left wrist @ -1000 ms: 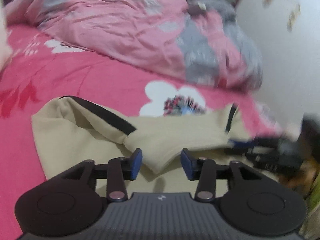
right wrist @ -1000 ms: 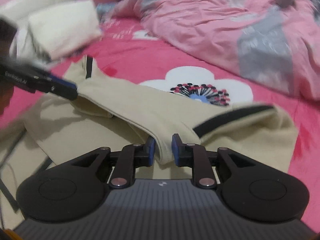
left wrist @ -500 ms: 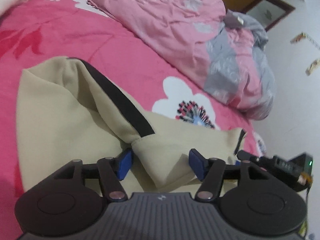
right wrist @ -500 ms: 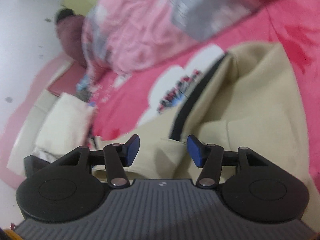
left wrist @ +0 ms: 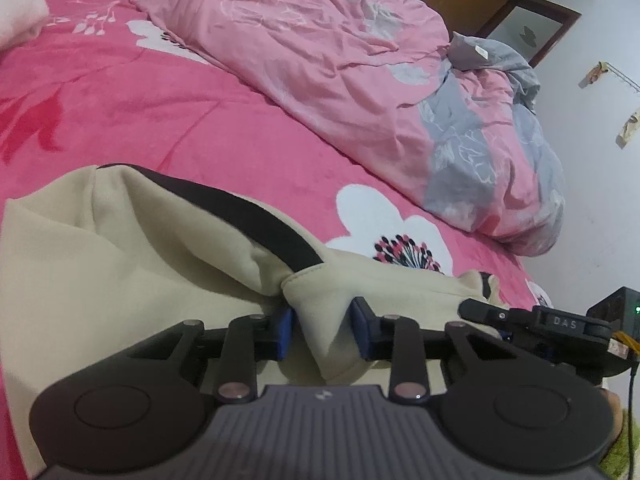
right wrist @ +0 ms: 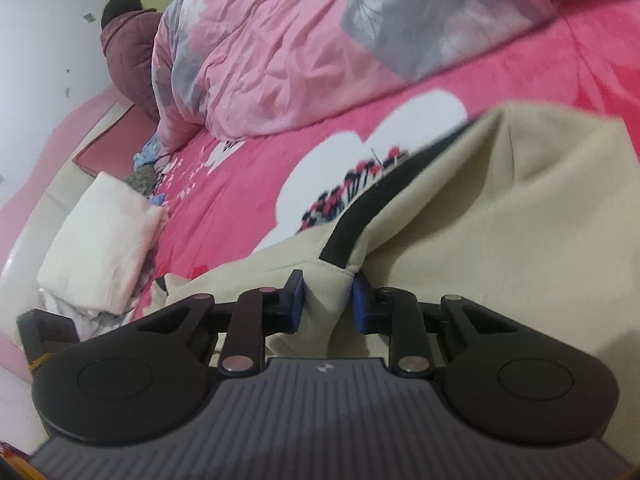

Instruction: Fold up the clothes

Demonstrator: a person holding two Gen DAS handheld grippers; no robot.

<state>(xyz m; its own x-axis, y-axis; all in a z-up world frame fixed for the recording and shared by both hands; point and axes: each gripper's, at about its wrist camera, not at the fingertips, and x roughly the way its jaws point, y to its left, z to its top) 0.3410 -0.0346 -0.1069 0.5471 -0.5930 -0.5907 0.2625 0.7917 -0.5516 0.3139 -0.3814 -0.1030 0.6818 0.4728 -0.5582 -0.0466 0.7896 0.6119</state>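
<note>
So the beige garment (left wrist: 132,264) is spread over the pink bedsheet (left wrist: 168,112), partly doubled over, with its black stripe (left wrist: 240,216) running up the raised fold. We've got a folded edge of it sitting between the fingers of each claw: the left gripper (left wrist: 322,326) has fabric bunched between its blue pads, and the right gripper (right wrist: 328,300) looks the same on the other end. Both are narrow around cloth, probably so the two ends travel together and the fold stays even. Whether they're pinching tight or letting go, we can't tell. The rumpled duvet (left wrist: 360,60) sits well behind, and a folded white cloth (right wrist: 100,236) lies off to the side.
</note>
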